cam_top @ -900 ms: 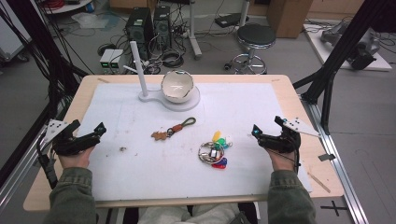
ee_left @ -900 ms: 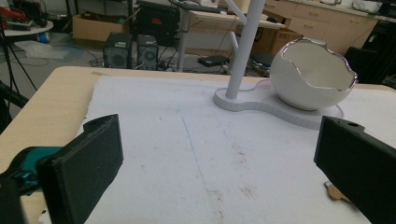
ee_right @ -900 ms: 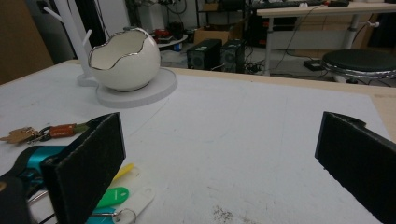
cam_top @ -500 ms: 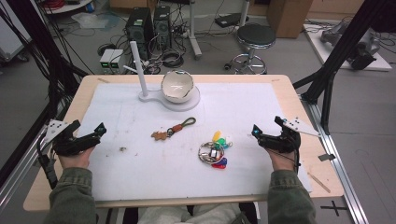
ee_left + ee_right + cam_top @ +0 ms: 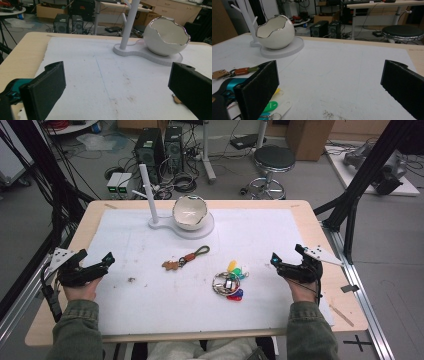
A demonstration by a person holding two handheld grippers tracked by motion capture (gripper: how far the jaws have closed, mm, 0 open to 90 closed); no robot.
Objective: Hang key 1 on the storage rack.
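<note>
Resting at opposite table (image 5: 310,220) edges with fingers released and empty, the right gripper (image 5: 287,266) lies nearer the key bunch (image 5: 229,281), just inboard of its fingers, than the left gripper (image 5: 92,270).

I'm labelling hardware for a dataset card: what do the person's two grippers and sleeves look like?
The left gripper and right gripper are black, each with two flat rectangular black jaws, a teal part near the base, a grey three-cornered plate on top and a trailing black cable. The person wears olive-green sleeves.
</note>
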